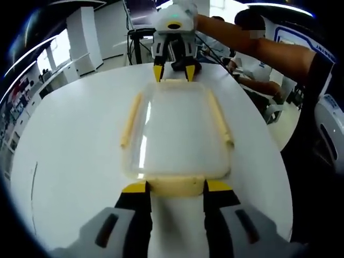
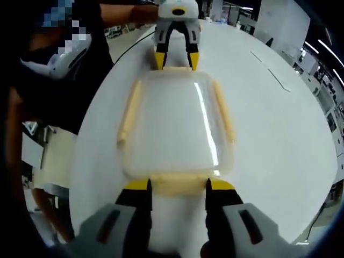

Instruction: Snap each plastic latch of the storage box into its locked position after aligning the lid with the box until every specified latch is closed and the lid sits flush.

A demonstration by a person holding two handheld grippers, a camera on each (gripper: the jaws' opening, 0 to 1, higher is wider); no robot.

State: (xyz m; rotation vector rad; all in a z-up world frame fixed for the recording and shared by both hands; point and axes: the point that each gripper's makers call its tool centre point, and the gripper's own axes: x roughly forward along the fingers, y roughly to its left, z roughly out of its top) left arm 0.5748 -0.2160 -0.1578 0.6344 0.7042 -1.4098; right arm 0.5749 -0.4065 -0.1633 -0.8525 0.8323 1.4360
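Translucent plastic forms the lid (image 1: pixel 174 131) of the storage box (image 2: pixel 177 126), which lies at the centre of both views on a round white table (image 1: pixel 70 145). The lid appears seated on the box, though whether it sits flush all round cannot be confirmed.

Cream-yellow latches run along all four sides. In the left gripper view the near end latch (image 1: pixel 176 185) lies at 6 o'clock of the box, the far end latch (image 1: pixel 174 81) at 12 o'clock, and the long side latches at 9 o'clock (image 1: pixel 130 121) and 3 o'clock (image 1: pixel 220 118). Both side latches look splayed outward, so are judged unlocked.

The left gripper (image 1: pixel 176 188) has its jaws spread, straddling the near end latch, tips level with its ends. The right gripper (image 1: pixel 173 70), at 12 o'clock, stands likewise at the far end latch, jaws parted and holding nothing. The right gripper view mirrors this: own jaws astride its end latch (image 2: pixel 177 184), opposite gripper (image 2: pixel 176 58) at 12 o'clock.

Judgement: the step in hand is closing the two end latches. Recommended practice: press both ends together and evenly so the lid does not rock; push squarely at the middle of each latch; verify engagement before moving to the long sides.

A person's arm (image 1: pixel 252 45) and seated people occupy the 1 to 2 o'clock background of the left gripper view.
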